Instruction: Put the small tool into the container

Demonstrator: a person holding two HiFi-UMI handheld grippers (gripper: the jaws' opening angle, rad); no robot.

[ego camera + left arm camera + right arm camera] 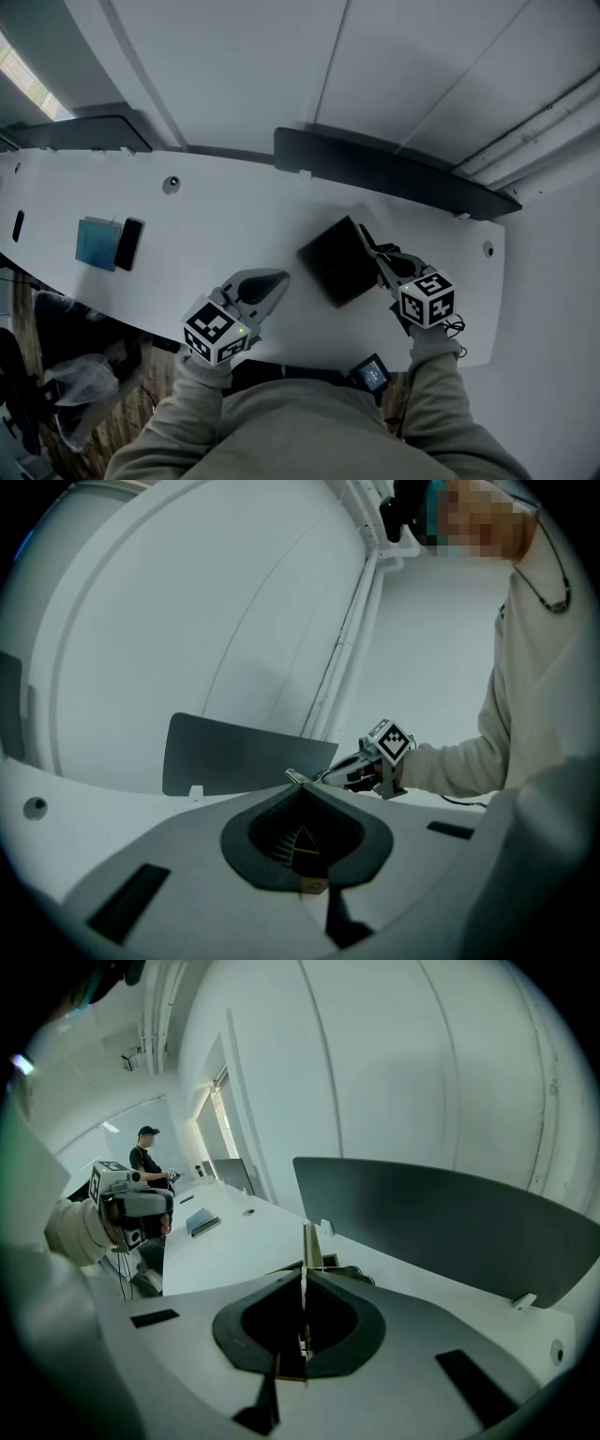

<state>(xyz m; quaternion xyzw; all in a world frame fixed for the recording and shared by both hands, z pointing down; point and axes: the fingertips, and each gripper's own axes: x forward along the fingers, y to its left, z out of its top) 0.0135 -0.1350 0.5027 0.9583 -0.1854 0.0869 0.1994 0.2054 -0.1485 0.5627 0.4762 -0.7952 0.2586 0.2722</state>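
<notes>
Head view: black container sits mid-frame, with the right claw pinched shut by its upper right corner. Left gripper view: left claw is closed and empty (right claw shows right of middle). Right gripper view: jaws are together; small tool too tiny to spot.

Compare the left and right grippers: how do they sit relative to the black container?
The left gripper sits left of the black container, clear of it; right gripper overlaps the container's right edge in the head view. The left gripper points up-right in that view; right gripper points up-left. Both have jaws shut with nothing seen between them.
</notes>
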